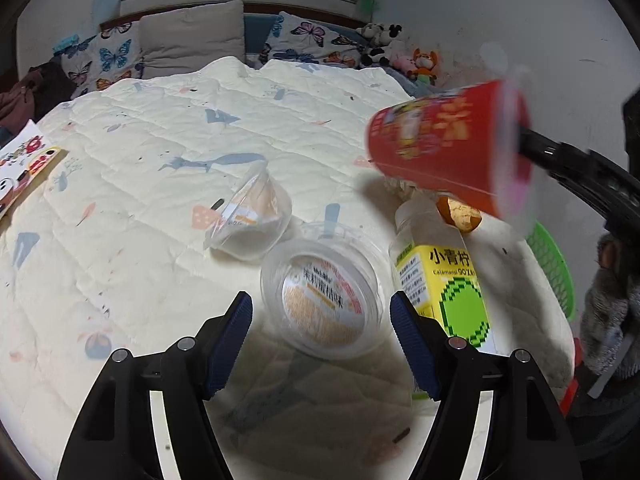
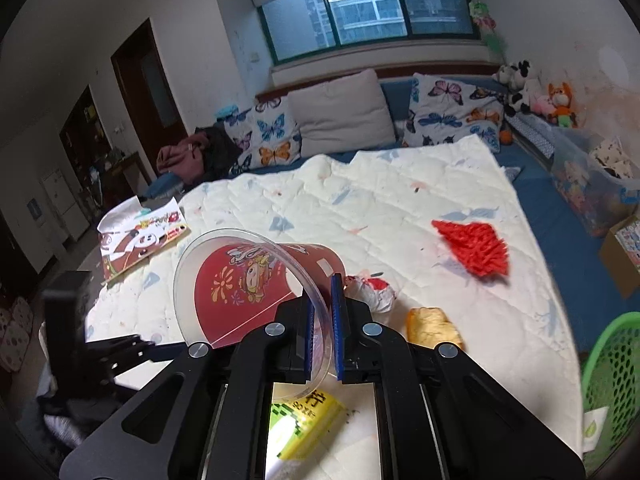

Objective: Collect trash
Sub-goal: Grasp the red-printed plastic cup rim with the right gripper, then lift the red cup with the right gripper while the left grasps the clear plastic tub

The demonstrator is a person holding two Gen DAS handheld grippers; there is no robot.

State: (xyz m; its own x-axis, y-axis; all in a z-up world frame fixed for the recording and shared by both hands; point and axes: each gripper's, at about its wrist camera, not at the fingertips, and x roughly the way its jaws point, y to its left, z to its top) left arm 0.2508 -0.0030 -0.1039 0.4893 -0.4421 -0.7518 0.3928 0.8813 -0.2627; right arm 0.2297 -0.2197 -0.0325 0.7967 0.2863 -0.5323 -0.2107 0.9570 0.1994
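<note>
Across the quilted bed, the right gripper pinches the red cup by its rim; the green basket comes next. The left gripper gapes empty around a clear tub.

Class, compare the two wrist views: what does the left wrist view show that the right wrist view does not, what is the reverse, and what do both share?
Only the left wrist view shows the open left gripper, the clear tub lying between its fingers, and the crumpled clear cup beyond it.

Only the right wrist view shows the red shaggy piece on the quilt, the crumpled white-and-red wrapper and the doorway.

Both show the red cup gripped at its rim by the right gripper, the yellow-labelled bottle, the green basket and the quilt.
</note>
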